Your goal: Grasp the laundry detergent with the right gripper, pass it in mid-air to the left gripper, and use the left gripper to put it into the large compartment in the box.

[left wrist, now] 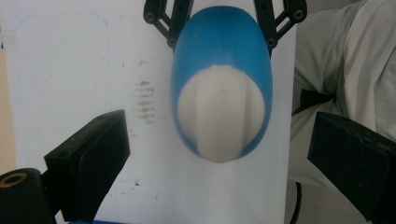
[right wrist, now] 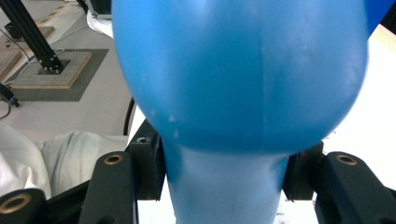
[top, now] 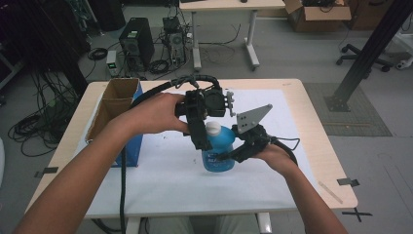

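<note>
Blue bottle (top: pixel 218 155) clamped in right gripper (top: pixel 233 157).

A blue bottle (left wrist: pixel 222 60) with a white cap (left wrist: pixel 220 114) stands seen from above, cap toward the camera, on the white sheet (left wrist: pixel 70 70) that covers the desk; the left claw (left wrist: pixel 219 154) has its two black jaws spread wide, one on either side of the cap, neither touching it; beyond the bottle the right claw (left wrist: pixel 223 21) has its black jaws closed against the bottle's body on both sides; dark smudges (left wrist: pixel 145 100) mark the sheet just beside the bottle; a strip of bare wooden desk (left wrist: pixel 5 121) runs along the frame's left edge; pale trousers (left wrist: pixel 348 70) of the person lie past the desk's edge at the frame's right.
</note>
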A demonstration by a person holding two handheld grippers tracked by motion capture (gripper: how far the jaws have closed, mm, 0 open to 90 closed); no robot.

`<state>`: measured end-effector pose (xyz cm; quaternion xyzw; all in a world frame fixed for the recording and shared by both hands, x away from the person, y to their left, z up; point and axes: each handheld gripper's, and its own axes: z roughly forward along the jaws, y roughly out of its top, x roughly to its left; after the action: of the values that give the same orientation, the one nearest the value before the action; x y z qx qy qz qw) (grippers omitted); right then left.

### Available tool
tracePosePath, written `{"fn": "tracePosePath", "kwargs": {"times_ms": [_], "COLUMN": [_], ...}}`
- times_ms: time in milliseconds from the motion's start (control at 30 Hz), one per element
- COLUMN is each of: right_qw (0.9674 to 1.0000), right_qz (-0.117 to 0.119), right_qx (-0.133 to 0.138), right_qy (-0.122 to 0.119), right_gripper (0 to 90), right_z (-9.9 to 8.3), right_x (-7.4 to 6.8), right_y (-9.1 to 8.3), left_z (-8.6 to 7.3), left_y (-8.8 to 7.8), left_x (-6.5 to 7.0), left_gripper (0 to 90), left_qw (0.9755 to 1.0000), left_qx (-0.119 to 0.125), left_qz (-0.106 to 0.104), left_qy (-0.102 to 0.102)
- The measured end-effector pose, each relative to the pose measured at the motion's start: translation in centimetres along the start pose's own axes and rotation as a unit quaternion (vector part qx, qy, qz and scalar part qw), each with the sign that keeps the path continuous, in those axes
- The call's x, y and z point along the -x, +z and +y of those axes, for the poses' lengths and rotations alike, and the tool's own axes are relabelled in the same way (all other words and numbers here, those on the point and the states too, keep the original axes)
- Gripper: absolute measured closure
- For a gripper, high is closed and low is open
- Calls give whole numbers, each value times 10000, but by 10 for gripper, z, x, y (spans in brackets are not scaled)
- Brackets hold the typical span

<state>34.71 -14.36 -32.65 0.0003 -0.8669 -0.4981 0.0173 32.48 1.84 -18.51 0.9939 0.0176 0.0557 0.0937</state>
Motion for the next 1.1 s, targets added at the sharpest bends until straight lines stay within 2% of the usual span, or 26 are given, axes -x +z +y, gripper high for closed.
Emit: {"fn": "tracePosePath", "kwargs": {"times_ms": [567, 667, 1100], "right_qw": [10000, 10000, 10000], "right_qz": [35, 30, 23], "right_qx": [15, 25, 26], "right_qy": [0, -8, 4], "right_gripper": [441, 441, 441], "right_z": [4, 4, 5], "right_x": [1, 1, 1], "right_y": [4, 3, 3], "left_z": [9, 9, 10], "left_y": [7, 8, 28], "left_x": [-2, -2, -3], "left_gripper": [61, 75, 81], "left_qw": [10000, 10000, 9997], "left_qx": [-51, -31, -124], "left_qz": [-19, -75, -183], "left_qy": [39, 34, 43]}}
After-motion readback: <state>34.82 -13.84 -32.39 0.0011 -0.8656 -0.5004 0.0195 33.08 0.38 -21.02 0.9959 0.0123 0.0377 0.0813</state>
